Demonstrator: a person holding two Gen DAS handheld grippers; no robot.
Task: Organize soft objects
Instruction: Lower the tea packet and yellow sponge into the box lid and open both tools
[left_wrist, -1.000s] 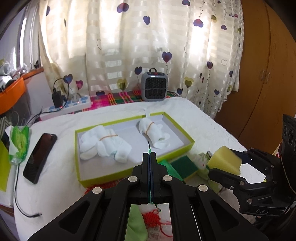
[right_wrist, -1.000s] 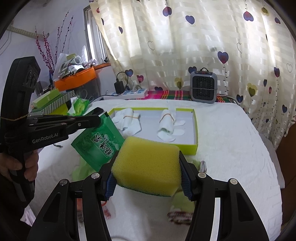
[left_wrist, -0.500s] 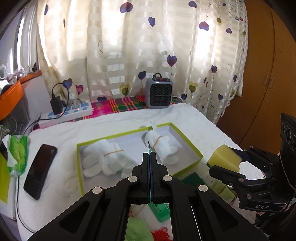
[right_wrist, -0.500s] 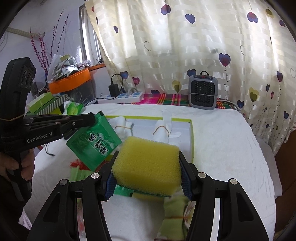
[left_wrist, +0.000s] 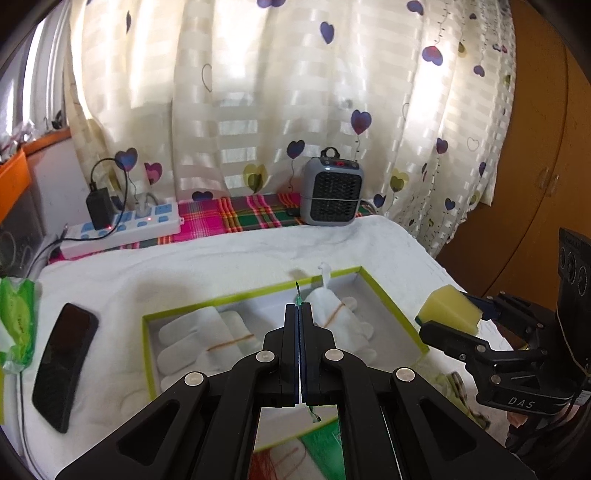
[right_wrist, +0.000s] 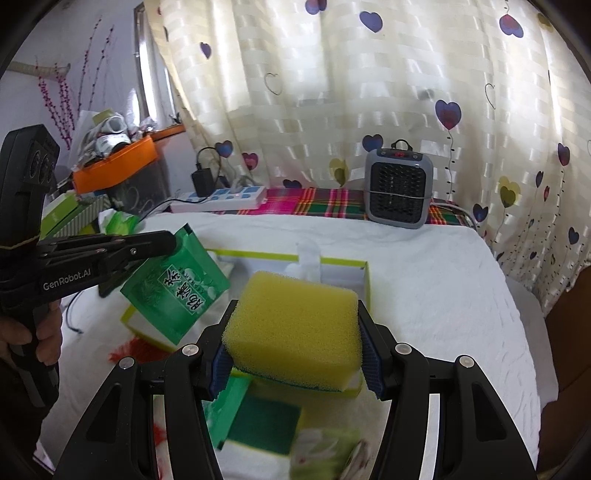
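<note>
My left gripper (left_wrist: 298, 308) is shut on the top edge of a thin green tea packet (right_wrist: 177, 288), which hangs below it over the near left corner of the box. The lime-rimmed box (left_wrist: 251, 295) lies on the white towel. It holds two white rolled bundles with rubber bands, one on the left (left_wrist: 207, 339) and one on the right (left_wrist: 332, 314). My right gripper (right_wrist: 295, 321) is shut on a yellow sponge (right_wrist: 295, 328) held above the box's near edge (right_wrist: 343, 263). From the left wrist view that sponge (left_wrist: 448, 306) hangs beside the box's right end.
A black phone (left_wrist: 64, 369) and a green tissue pack (left_wrist: 18, 325) lie left of the box. A power strip (left_wrist: 122, 229) and a grey heater (left_wrist: 330, 195) stand at the back by the curtain. A green scouring pad (right_wrist: 264, 421) and red tassel (right_wrist: 125, 350) lie below my grippers.
Both grippers have moved forward towards the box with their loads, so the box now sits closer and lower in both views. Neither grip has changed.
</note>
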